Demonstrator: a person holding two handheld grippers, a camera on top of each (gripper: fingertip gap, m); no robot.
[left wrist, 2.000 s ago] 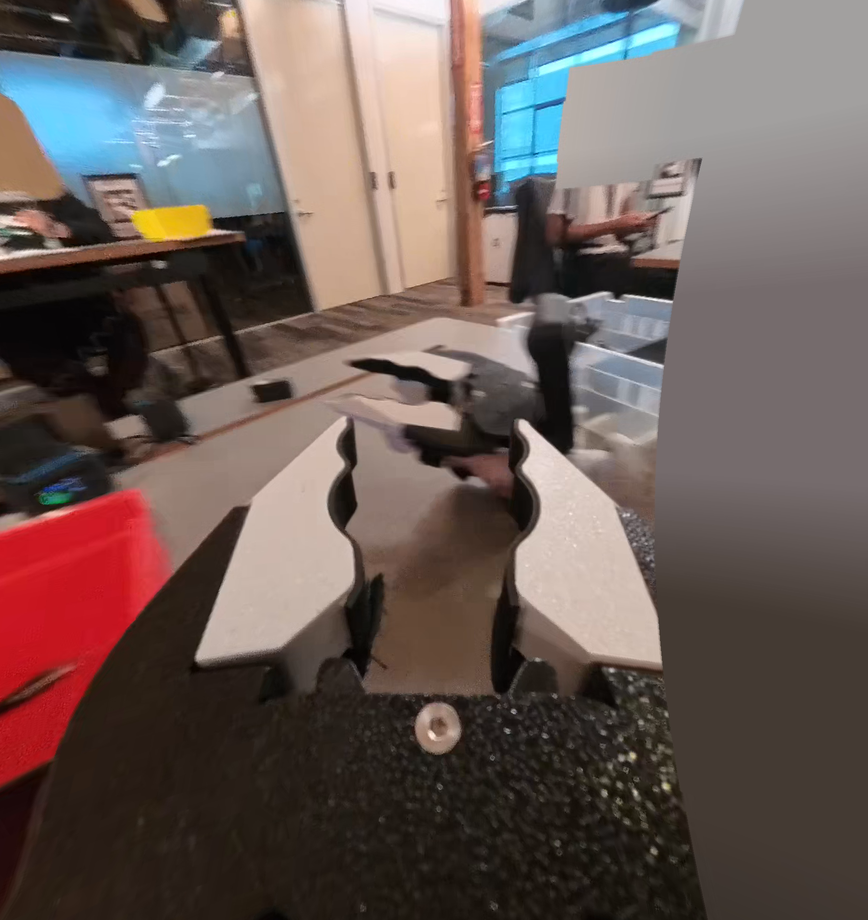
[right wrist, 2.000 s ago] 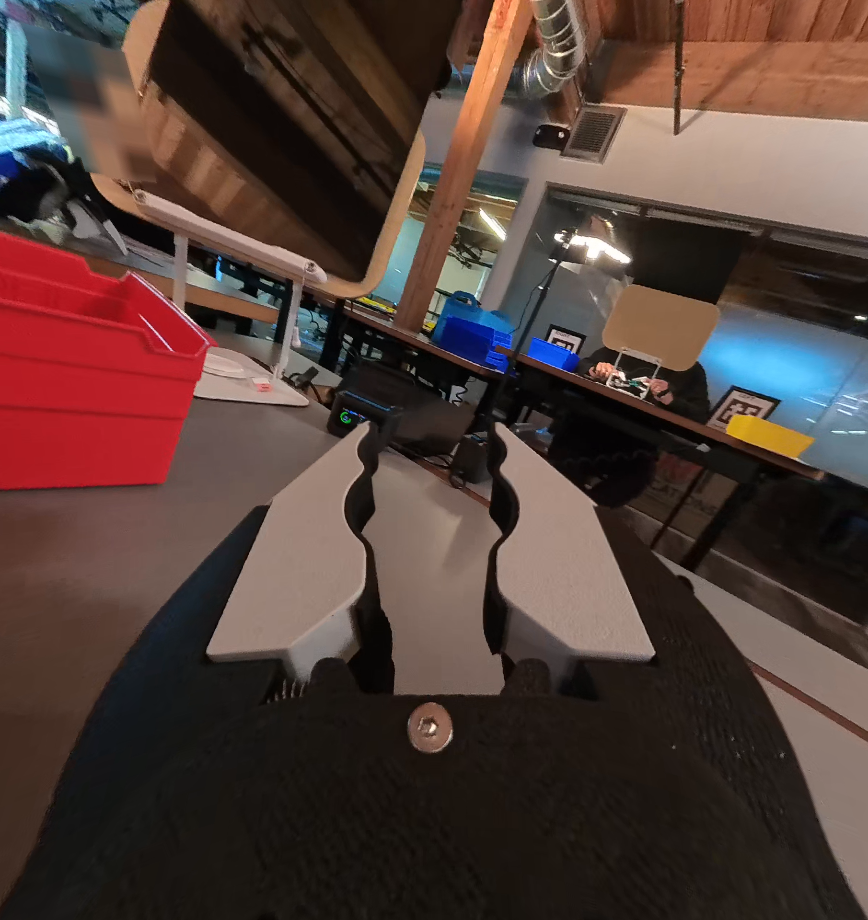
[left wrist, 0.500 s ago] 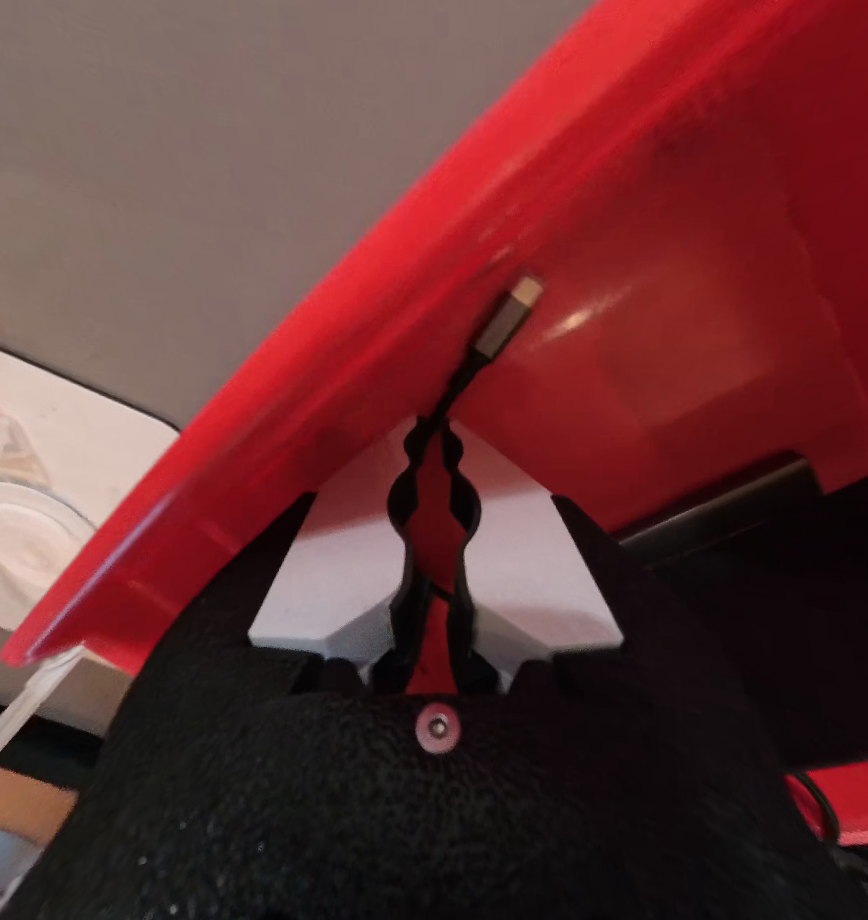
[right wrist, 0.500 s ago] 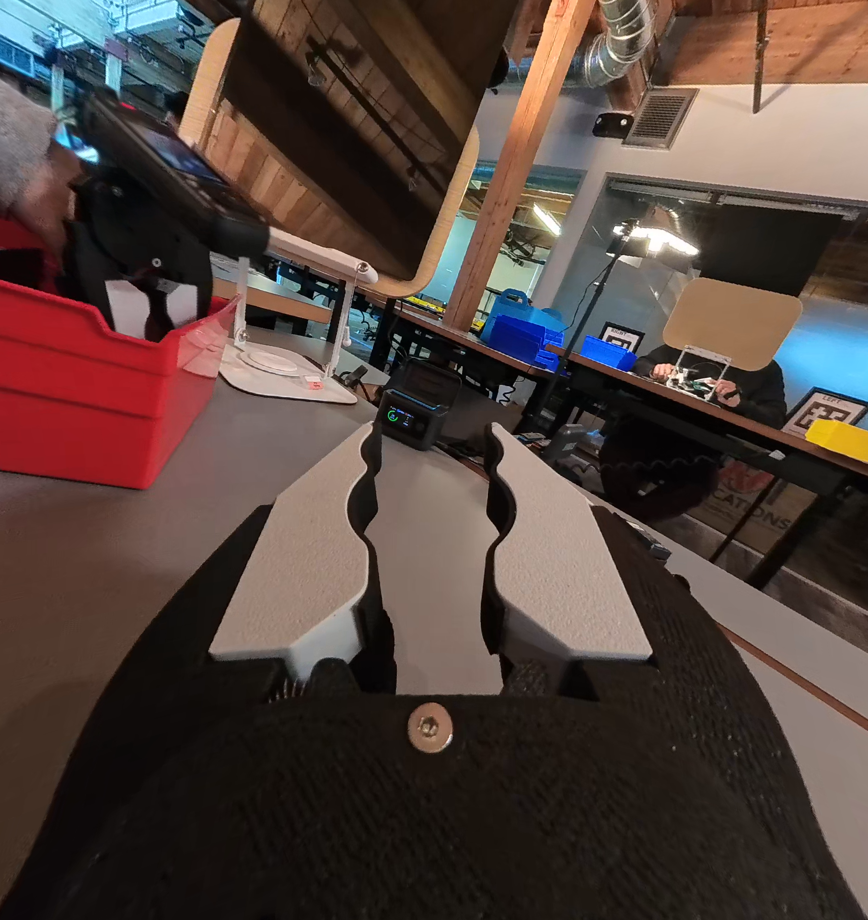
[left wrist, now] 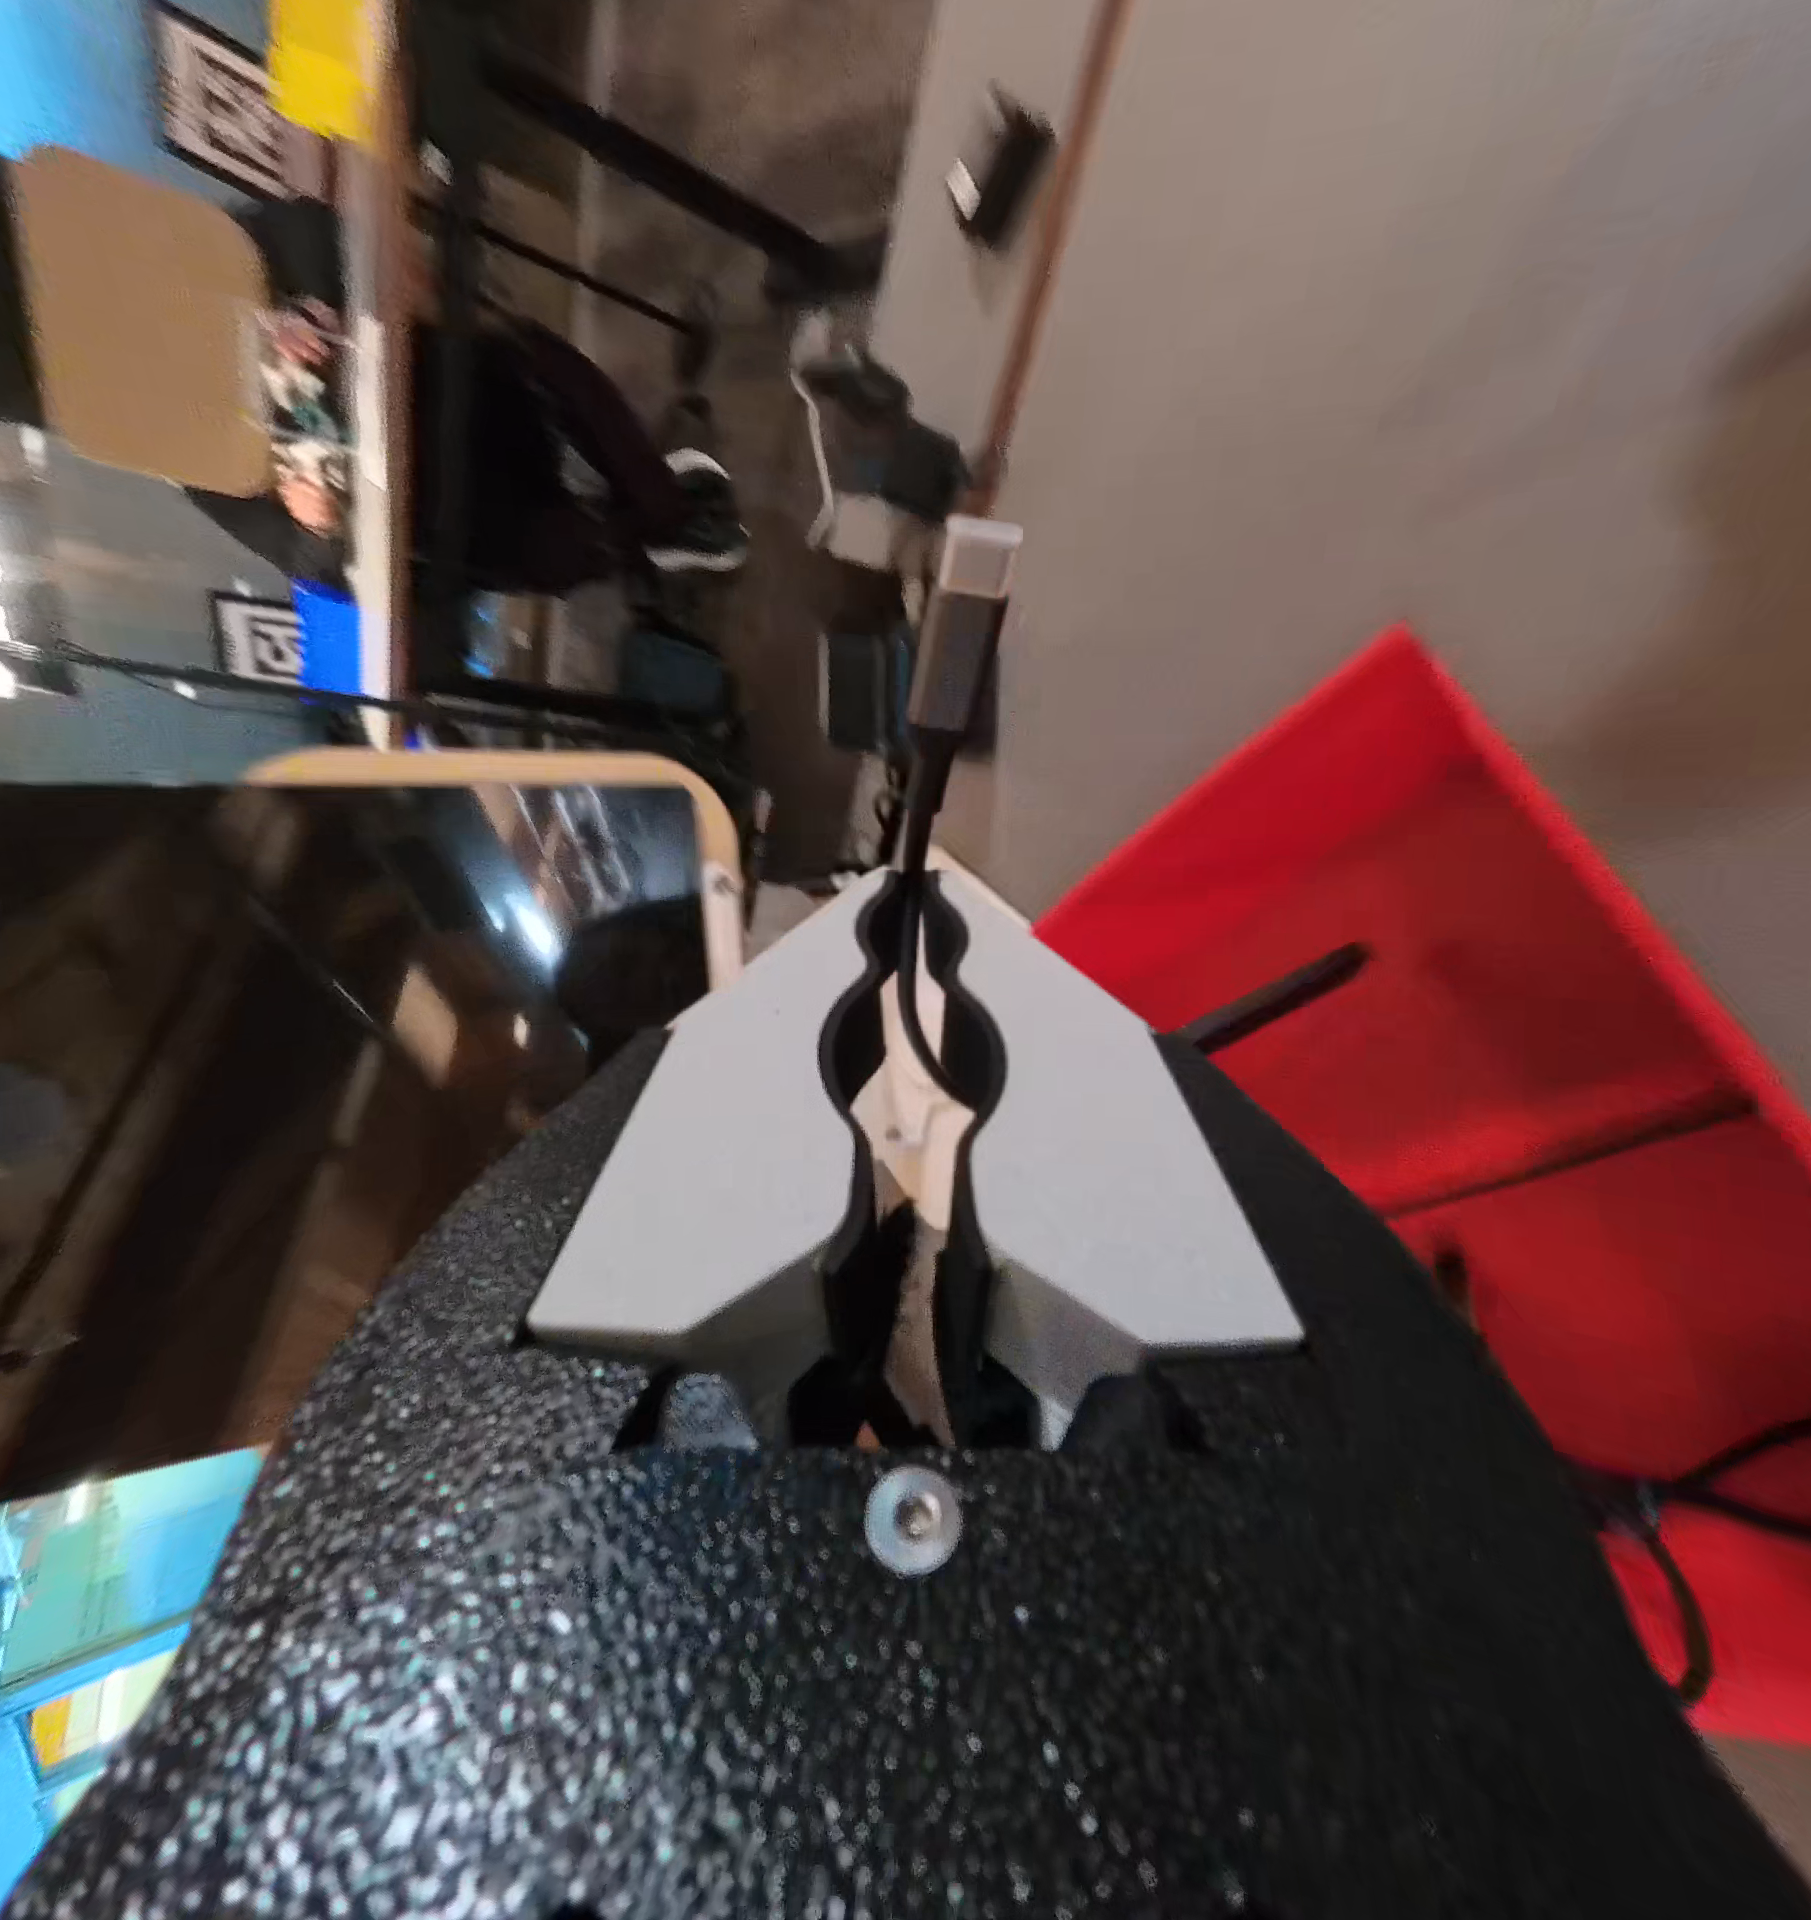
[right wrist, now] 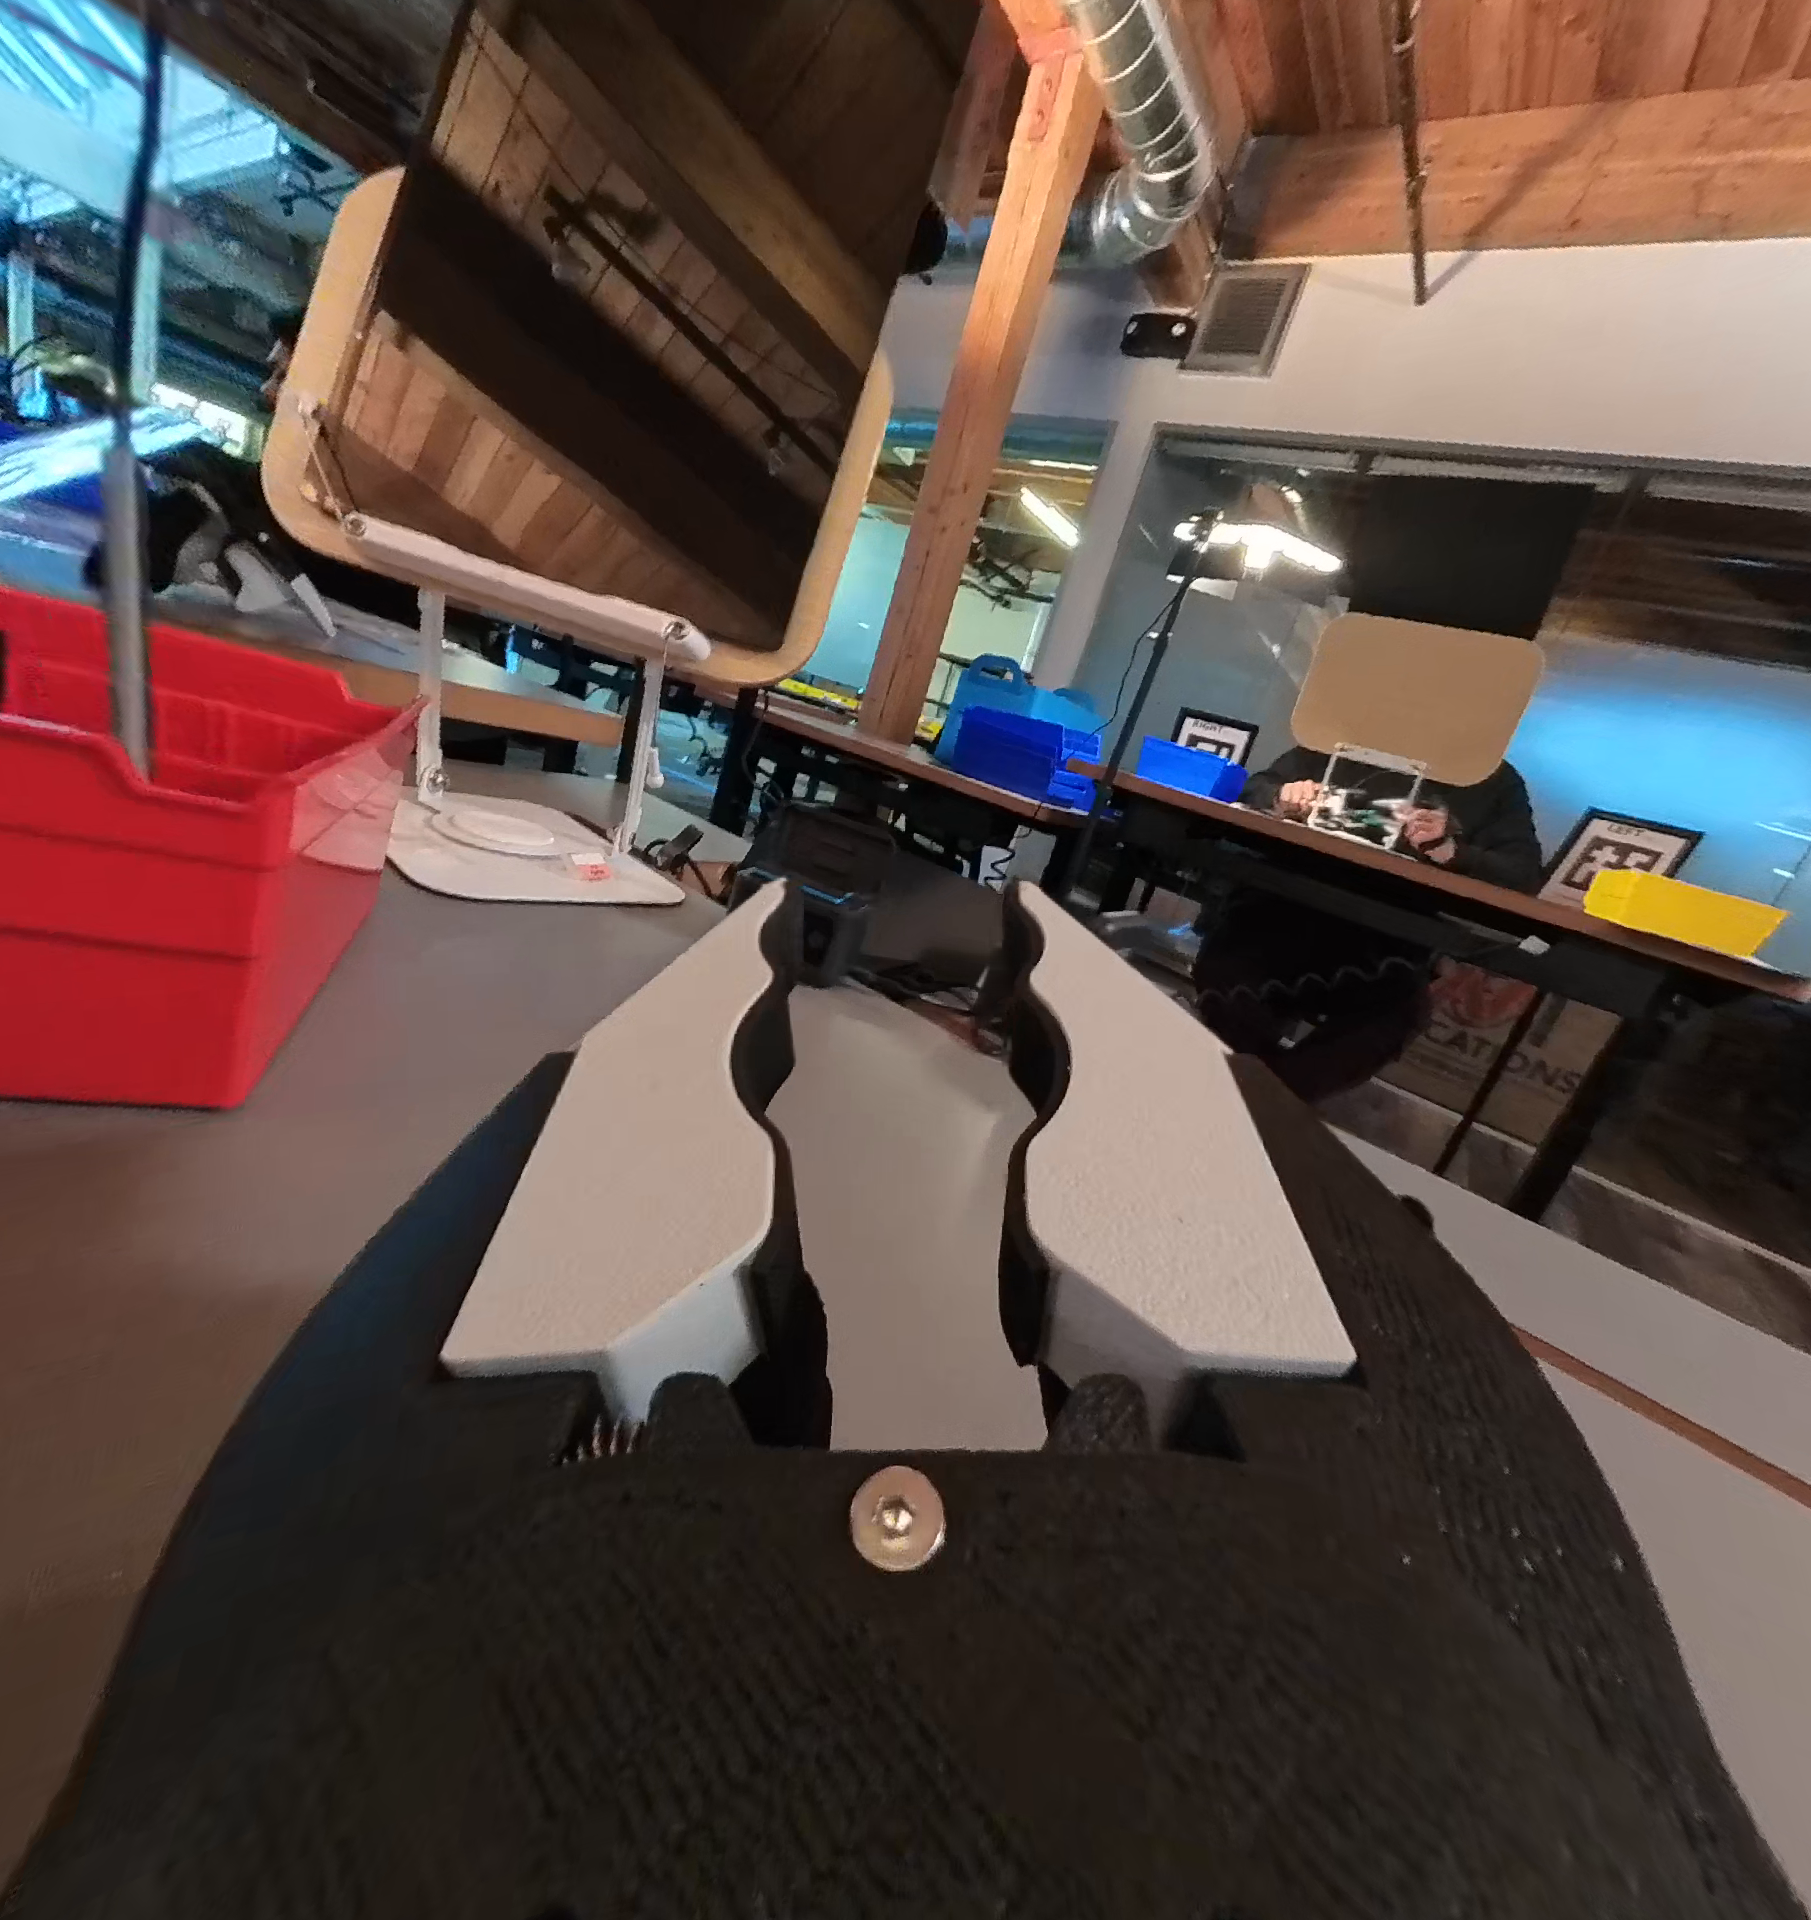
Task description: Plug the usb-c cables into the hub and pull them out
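Note:
My left gripper (left wrist: 916, 883) is shut on a thin black USB-C cable (left wrist: 922, 821). Its grey plug (left wrist: 968, 623) sticks out past the fingertips, held in the air. More of the black cable (left wrist: 1670, 1558) trails over the red bin (left wrist: 1452, 1091) at the lower right. A dark narrow bar (left wrist: 1275, 997) lies in the bin; I cannot tell if it is the hub. My right gripper (right wrist: 901, 914) is open and empty, low over the grey table (right wrist: 205, 1247). In the right wrist view a cable (right wrist: 130, 623) hangs down into the red bin (right wrist: 132, 935) at the left.
A tilted mirror (right wrist: 589, 416) on a white stand (right wrist: 527, 842) is behind the bin; it also shows in the left wrist view (left wrist: 309, 987). A small black device (right wrist: 828, 925) sits beyond my right fingertips. A person (right wrist: 1400, 831) sits at a far table with a yellow bin (right wrist: 1680, 914). About 25 cm separates my left fingertips from my right.
My left gripper, open and empty two seconds ago, closed on the cable in the red bin and has now lifted it out, swinging toward the room. The right gripper has barely moved.

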